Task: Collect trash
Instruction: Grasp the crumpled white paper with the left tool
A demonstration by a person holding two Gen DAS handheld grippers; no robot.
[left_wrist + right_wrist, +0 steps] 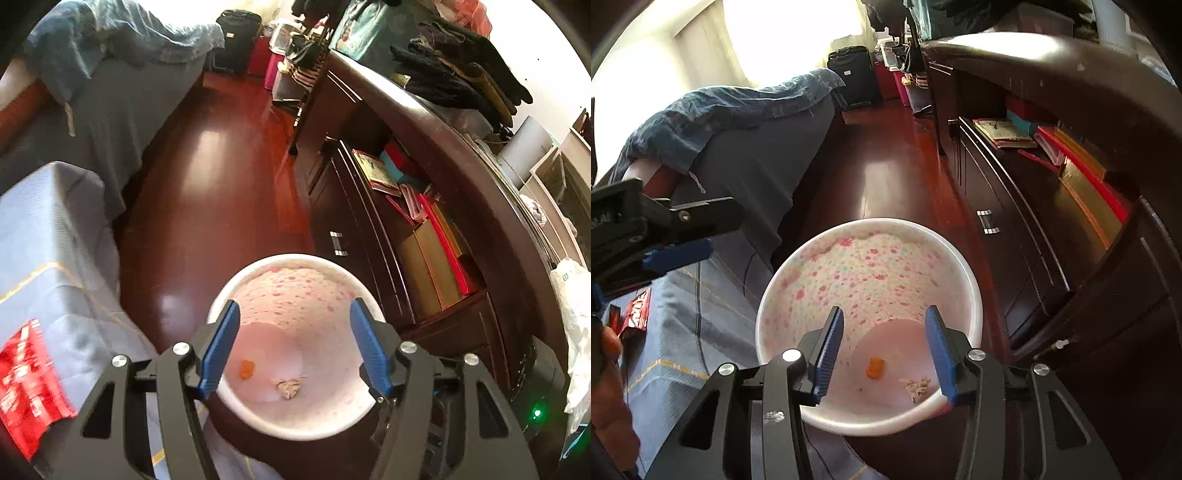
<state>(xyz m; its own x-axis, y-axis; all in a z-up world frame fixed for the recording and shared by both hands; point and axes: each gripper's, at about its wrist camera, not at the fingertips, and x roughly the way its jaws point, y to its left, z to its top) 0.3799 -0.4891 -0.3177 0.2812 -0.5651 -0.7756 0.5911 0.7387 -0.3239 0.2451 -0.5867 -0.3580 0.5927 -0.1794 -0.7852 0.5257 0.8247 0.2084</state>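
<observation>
A red wrapper (pixel 27 384) lies on the blue cloth (pixel 55 258) at the left. Next comes the white flowery bin (pixel 871 229) on the floor — an orange bit (pixel 876 367) and a tan scrap (pixel 918 386) sit inside. The left gripper (pixel 295 350) and right gripper (pixel 886 350) hang over it, jaws apart — nothing held.

A glossy red-brown floor (pixel 207 192) runs between a grey-sheeted bed (pixel 110 110) with a blue blanket (pixel 122 33) and a dark cabinet (pixel 369 221) holding books (pixel 376 170), toward a black suitcase (pixel 238 40).
</observation>
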